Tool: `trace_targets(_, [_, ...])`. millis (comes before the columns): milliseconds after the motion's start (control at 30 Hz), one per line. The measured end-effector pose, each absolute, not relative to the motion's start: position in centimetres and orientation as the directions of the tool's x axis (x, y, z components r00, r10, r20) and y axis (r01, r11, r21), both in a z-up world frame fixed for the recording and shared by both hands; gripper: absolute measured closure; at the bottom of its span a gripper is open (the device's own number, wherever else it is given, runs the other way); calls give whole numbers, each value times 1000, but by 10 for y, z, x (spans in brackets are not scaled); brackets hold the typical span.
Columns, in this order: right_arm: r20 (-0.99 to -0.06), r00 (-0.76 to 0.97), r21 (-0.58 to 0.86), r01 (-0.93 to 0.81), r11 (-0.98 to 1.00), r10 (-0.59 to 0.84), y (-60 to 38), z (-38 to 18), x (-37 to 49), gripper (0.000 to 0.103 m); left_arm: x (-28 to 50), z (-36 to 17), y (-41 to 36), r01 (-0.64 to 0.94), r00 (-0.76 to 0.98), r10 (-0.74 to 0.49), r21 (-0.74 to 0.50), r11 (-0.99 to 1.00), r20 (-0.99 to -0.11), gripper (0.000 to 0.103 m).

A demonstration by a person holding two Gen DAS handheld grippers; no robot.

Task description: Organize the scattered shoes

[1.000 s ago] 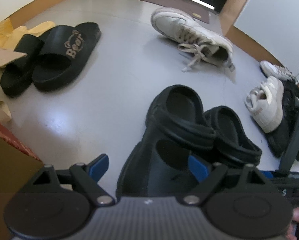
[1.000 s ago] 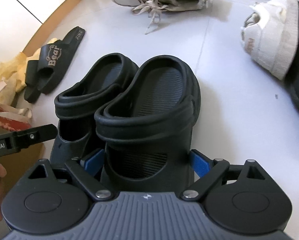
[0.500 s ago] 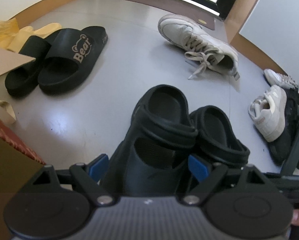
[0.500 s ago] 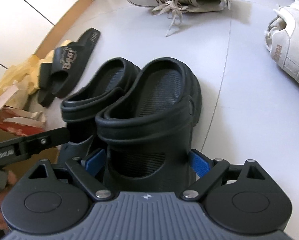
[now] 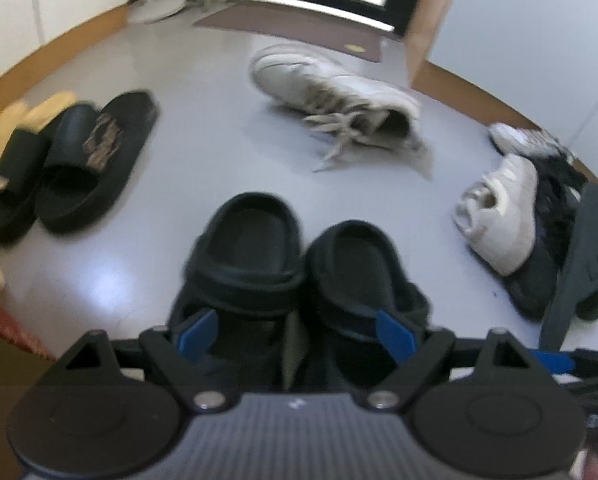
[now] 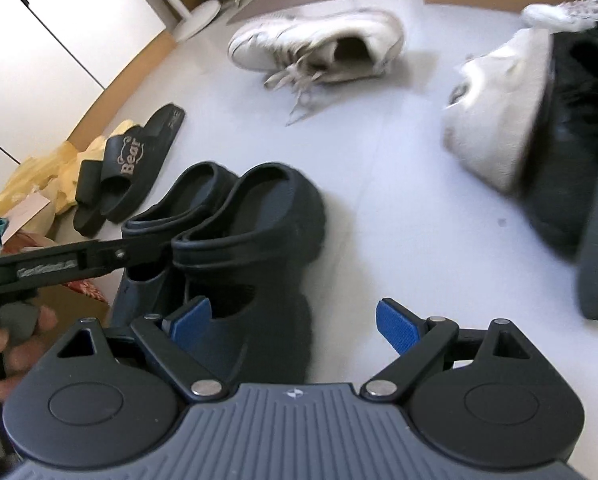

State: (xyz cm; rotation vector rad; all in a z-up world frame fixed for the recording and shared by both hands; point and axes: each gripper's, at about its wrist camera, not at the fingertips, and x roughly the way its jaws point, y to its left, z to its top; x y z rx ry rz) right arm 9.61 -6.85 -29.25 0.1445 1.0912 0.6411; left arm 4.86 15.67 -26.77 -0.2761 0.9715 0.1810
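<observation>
Black clogs paired on the floor

The black clogs [image 6: 235,240] are set touching, side by side, apparently as a matched pair; both left tongs [image 5: 295,330] and right tongs [image 6: 287,322] are spread, gripping nothing, a white sneaker [image 5: 335,100] lying beyond.

The left gripper [image 5: 295,330] points over a pair of black clogs [image 5: 299,264] that stand side by side, touching, on the grey floor [image 5: 203,168]. Its blue pads [image 5: 197,328] are spread wide, one over each clog. Landmark: the clogs. Beyond them lies a white laced sneaker [image 5: 339,100] on its side. To their left, well apart, sits a pair of black slides [image 5: 71,164]. To their right lies a heap of shoes [image 5: 527,216].
</observation>
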Motion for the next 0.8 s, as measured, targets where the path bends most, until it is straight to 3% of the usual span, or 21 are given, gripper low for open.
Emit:
trace_targets(333, [-750,473,337,-327,883,462,-179,-266,70,10,96,-252,54,-14,577,-74,-100,995,-813,14])
trace_targets(800, [-719,600,362,-109,926,351,-301,-255,47,10,150,-231,-55,162,558,-228,-165,973,-798,14])
